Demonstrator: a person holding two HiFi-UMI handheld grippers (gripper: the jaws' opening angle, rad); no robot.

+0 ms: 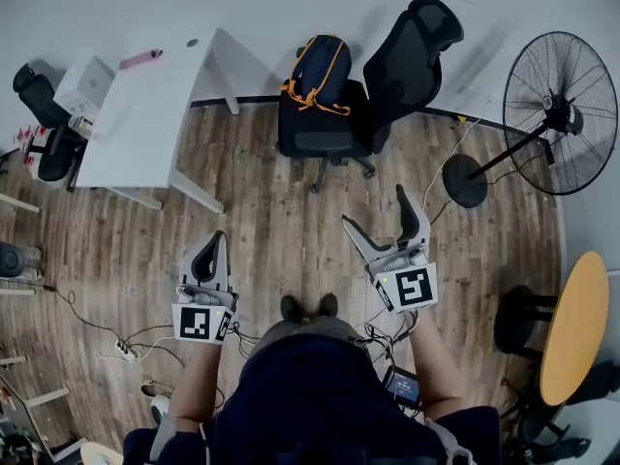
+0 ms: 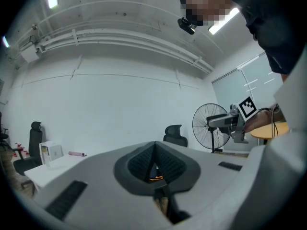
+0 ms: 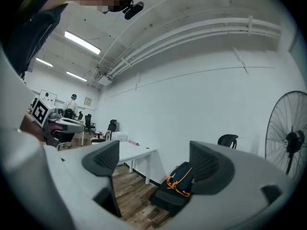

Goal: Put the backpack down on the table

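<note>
The dark blue backpack (image 1: 318,71) with orange trim stands upright on the seat of a black office chair (image 1: 329,129) by the far wall. It also shows in the right gripper view, backpack (image 3: 181,180) framed between that gripper's jaws. The white table (image 1: 155,114) stands left of the chair. My left gripper (image 1: 215,240) is shut and empty, well short of the chair. My right gripper (image 1: 374,208) is open and empty, pointing level toward the chair. In the left gripper view the left gripper (image 2: 154,159) has its pads together.
A white box (image 1: 85,85) and a pink item (image 1: 141,59) lie on the table. A large black floor fan (image 1: 557,114) stands at the right, with a round wooden table (image 1: 576,327) nearer. Cables (image 1: 116,342) trail on the wooden floor at the left.
</note>
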